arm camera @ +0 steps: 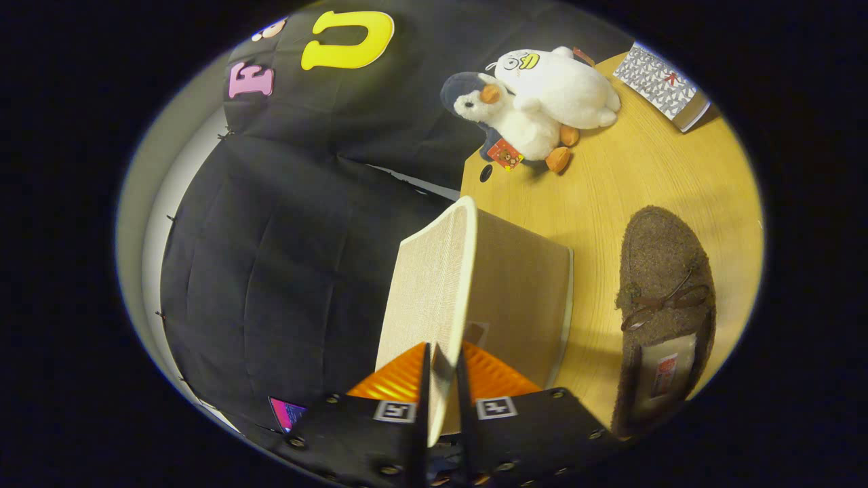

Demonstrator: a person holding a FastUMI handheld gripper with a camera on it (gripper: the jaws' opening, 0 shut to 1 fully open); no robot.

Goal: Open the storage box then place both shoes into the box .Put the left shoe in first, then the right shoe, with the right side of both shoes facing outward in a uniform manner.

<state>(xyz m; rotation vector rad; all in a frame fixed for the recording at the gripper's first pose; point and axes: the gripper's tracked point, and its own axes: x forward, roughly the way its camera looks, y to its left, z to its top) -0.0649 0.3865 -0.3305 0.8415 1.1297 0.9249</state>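
My gripper (444, 362) is shut on the storage box lid (437, 285), a beige woven panel that stands on edge and runs straight ahead from between the fingers. The lid is raised off the beige storage box (522, 298), whose side shows just to its right on the wooden table (610, 196). A brown fuzzy slipper (668, 298) with a small bow lies on the table to the right of the box, its opening toward me. The box's inside is hidden behind the lid.
Two plush toys, a grey-and-white penguin (508, 122) and a white duck (563, 85), sit at the far side of the table. A patterned booklet (661, 85) lies beyond them. Black cloth hangs left of the table edge.
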